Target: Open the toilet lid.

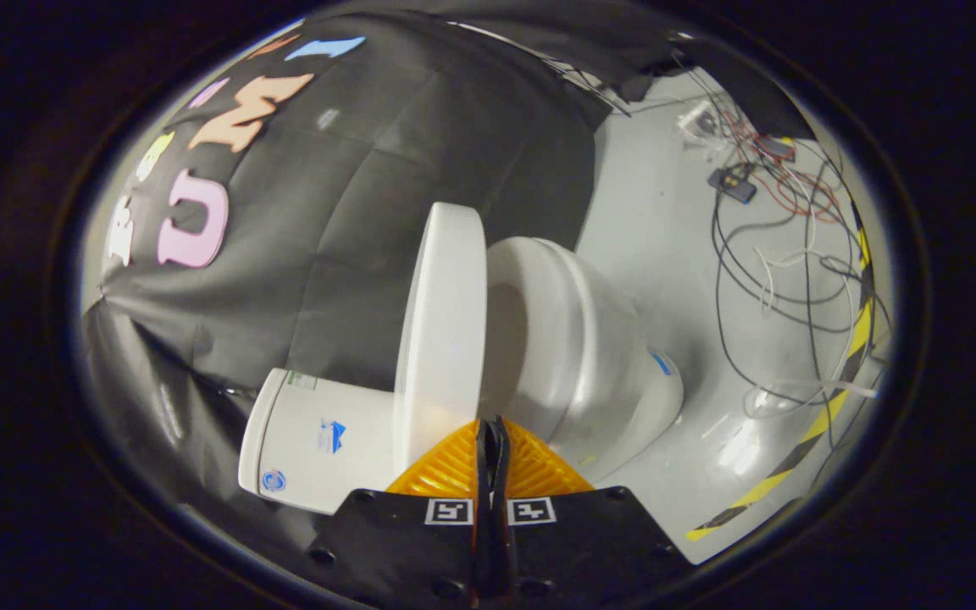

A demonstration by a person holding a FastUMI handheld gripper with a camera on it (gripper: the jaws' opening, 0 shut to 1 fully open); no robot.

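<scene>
From my remote seat I see the tool (492,436) nearest to me, its two fingers (454,466) pressed close together with hardly a slit left between them and nothing caught there. The tips sit right at the lower edge of the toilet lid (443,326), close enough that I cannot tell whether they touch it. The view is rolled, so the whole toilet lies sideways to me. The lid is a smooth white oval slab, glossy, seen nearly edge-on, and it stands raised well away from the bowl (573,356), so the lid is open. On one side of the lid lies the white tank (318,440), close against it, carrying a few small stickers I will not try to read. On the other side of the lid the bowl opens out, its seat rim pale and rounded, the inside in shadow, and the pedestal swelling beyond it. Past the bowl, away from the lid, the grey floor (666,220) runs on, shiny in patches, with a yellow and black striped tape (827,415) line and a loose tangle of cables (784,229) lying well apart from the toilet. Behind the lid and the tank hangs the booth's black cloth wall (352,220).
</scene>
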